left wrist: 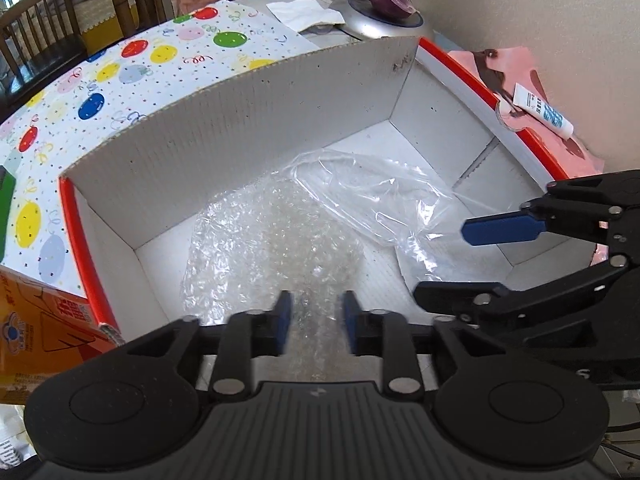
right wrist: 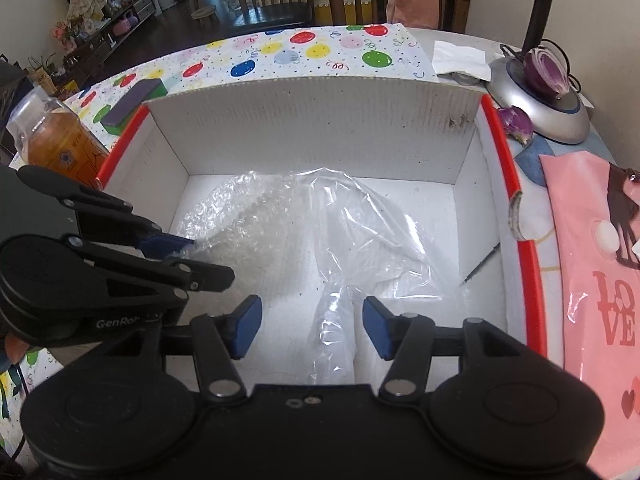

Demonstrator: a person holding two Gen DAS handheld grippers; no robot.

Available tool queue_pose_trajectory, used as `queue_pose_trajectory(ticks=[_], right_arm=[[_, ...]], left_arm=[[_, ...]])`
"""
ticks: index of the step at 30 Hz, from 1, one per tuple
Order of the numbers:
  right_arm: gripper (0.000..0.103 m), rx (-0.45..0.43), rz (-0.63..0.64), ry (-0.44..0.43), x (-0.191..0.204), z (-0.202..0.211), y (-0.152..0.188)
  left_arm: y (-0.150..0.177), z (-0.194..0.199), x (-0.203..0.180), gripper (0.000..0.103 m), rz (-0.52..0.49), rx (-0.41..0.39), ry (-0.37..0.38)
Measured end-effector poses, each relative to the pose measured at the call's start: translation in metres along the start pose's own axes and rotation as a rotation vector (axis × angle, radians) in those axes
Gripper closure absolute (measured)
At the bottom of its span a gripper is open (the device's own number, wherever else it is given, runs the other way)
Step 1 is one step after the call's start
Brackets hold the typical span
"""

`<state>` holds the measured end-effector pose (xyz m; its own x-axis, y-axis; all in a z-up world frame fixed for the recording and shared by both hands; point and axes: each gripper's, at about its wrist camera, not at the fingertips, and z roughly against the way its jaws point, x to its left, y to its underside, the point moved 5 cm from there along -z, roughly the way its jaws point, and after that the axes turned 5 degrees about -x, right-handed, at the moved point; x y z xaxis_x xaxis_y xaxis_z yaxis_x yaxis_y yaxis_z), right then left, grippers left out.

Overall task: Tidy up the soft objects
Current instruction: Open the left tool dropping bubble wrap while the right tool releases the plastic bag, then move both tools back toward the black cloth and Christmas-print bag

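Bubble wrap [left wrist: 272, 240] lies on box [left wrist: 248, 128] floor, center-left of left view, w/ clear bag [left wrist: 372, 196] overlapping it toward right. Left gripper [left wrist: 316, 320], bottom center, jaws released, wrap between the pads but not pinched. Right gripper [right wrist: 312, 326], jaws apart, bag's end between them, ungripped. Box sits on table w/ balloon cloth [left wrist: 132, 68], upper left.

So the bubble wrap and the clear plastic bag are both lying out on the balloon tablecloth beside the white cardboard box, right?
Not quite. The crinkled bubble wrap and the clear plastic bag both lie inside the white cardboard box, on its floor, not on the balloon-print tablecloth. The right wrist view shows it.
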<state>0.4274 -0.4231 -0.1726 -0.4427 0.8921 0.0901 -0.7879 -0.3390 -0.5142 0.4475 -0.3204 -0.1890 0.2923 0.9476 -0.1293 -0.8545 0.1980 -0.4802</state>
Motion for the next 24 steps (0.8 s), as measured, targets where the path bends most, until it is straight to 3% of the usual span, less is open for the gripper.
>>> queue_pose_trajectory(ticks=[2,12,24], right_arm=[[0.046,-0.008,0.004,0.007,-0.001,0.005,0.001],[0.039,-0.092,-0.019,-0.005,-0.003,0.048,0.0],[0.032,-0.217,-0.043,-0.015,0.027,0.1,-0.004]], left_arm=[[0.0,0.003,0.002,0.046,0.008,-0.012,-0.01],[-0.003,0.047,-0.011,0.044,-0.019,-0.136,0.05],[0.011,0.124,0.003,0.044,-0.024,-0.31,0.031]])
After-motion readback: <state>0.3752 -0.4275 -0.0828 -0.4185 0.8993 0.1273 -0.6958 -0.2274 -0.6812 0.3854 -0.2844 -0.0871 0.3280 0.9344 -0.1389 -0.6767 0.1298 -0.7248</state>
